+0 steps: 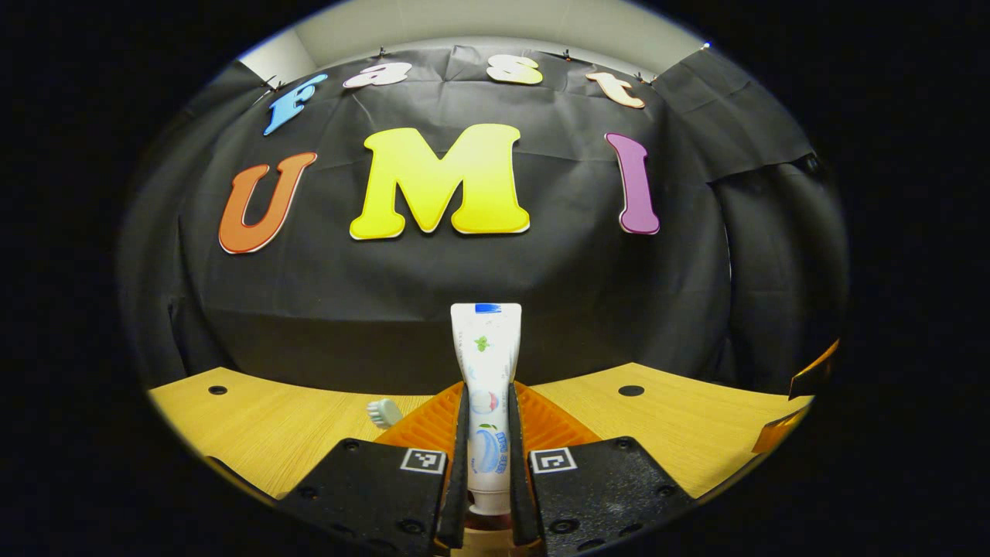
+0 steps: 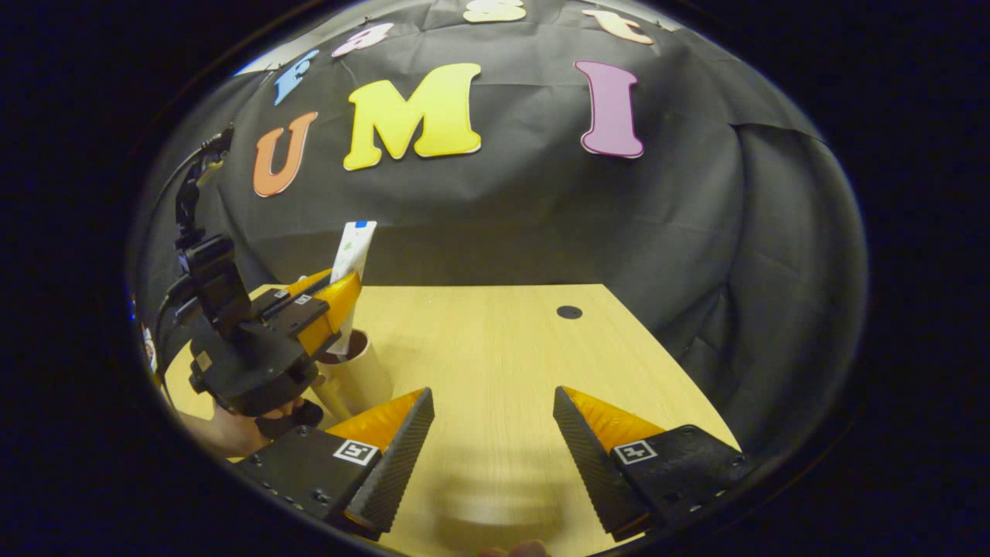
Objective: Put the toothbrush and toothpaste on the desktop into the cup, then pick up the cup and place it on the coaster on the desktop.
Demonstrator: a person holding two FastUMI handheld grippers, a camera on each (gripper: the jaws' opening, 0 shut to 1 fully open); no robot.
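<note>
The toothpaste (image 1: pixel 487 387) is held upright, clamped between the left gripper (image 1: pixel 487 464) fingers, directly above the cup (image 2: pixel 357 377); a toothbrush (image 1: pixel 384 412) head is seen beside it. The right gripper (image 2: pixel 491 433) is spread wide over the table (image 2: pixel 495 340).

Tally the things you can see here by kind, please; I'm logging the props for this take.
Toothpaste tube: 1
Toothbrush, head only showing: 1
Cup: 1
Grippers, left gripper and right gripper: 2
Table: 1
Total: 6
</note>
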